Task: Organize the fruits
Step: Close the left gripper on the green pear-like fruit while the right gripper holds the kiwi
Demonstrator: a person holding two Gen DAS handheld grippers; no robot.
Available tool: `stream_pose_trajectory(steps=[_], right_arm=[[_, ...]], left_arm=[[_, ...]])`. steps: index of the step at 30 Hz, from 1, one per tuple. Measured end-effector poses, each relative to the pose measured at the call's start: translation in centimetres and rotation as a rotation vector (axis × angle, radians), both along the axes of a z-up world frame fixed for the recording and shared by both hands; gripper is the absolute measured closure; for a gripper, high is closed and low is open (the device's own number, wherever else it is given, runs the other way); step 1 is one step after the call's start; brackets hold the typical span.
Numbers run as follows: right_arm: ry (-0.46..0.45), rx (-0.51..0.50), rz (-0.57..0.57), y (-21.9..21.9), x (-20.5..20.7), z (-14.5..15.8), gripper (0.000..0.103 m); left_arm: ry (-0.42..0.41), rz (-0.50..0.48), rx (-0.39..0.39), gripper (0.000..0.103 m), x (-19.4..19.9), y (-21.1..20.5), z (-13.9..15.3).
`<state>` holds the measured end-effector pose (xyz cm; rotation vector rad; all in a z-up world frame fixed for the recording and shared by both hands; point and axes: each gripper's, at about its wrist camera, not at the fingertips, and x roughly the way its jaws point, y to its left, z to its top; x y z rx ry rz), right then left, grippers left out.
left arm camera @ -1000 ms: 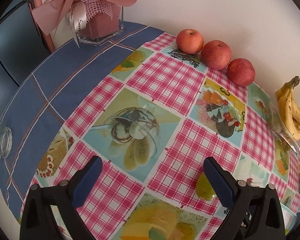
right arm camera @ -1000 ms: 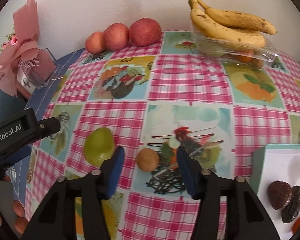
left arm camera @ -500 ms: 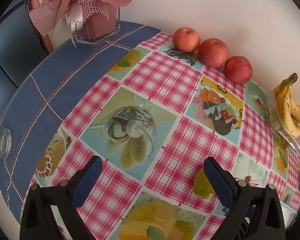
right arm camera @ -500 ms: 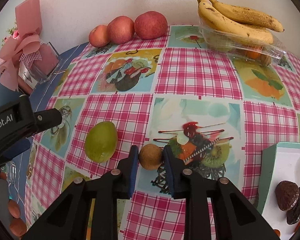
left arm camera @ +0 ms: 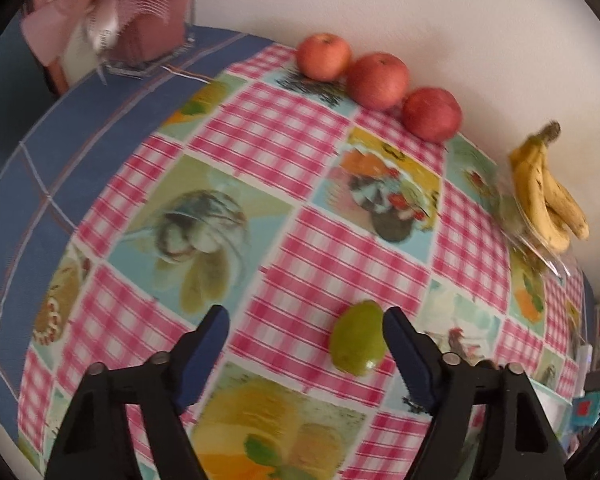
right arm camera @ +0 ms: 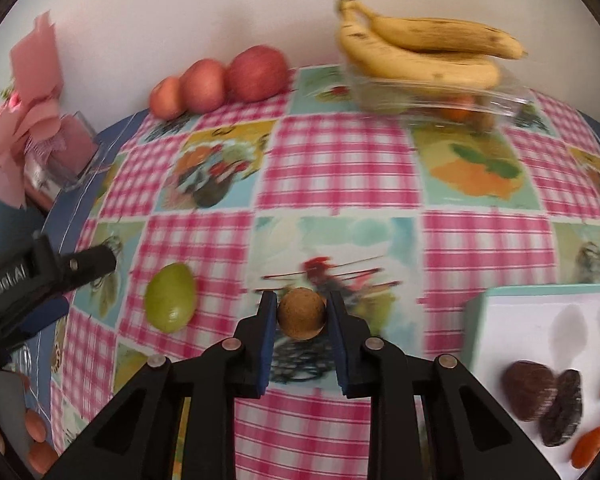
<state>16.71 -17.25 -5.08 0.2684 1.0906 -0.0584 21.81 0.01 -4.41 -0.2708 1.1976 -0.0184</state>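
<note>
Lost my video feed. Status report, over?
Right gripper shut on small brown fruit. Left gripper open, green pear beside its right finger, untouched. Nothing in the way.

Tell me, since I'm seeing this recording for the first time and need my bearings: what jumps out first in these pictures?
The right gripper is shut on a small round brown fruit at the centre of the pink checked tablecloth. A green pear-shaped fruit lies between the left gripper's open fingers, near the right one. Along the wall sit three red apples in a row and a bunch of bananas on a clear plastic tray.
</note>
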Motion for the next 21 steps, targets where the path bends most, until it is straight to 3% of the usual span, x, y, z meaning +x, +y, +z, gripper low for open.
stream_pose_trajectory(steps=[10, 12, 19, 21], right_arm=[[-0.032, 0.019, -0.072, -4.1, -1.0, 1.9, 0.077], [-0.035, 0.019, -0.072, -4.2, -1.1, 2.1, 0.077], [-0.036, 0.018, -0.064, -4.5, -1.3, 2.4, 0.077], [-0.036, 0.018, -0.064, -4.5, -1.3, 2.4, 0.077]], left_arm=[[0.038, -0.105, 0.009, 0.04, -0.4, -3.7, -1.4], [0.048, -0.113, 0.013, 0.045, -0.5, -4.1, -1.9], [0.043, -0.113, 0.032, 0.049, -0.4, -4.3, -2.3], [0.045, -0.112, 0.03, 0.055, -0.4, -4.3, -2.3]])
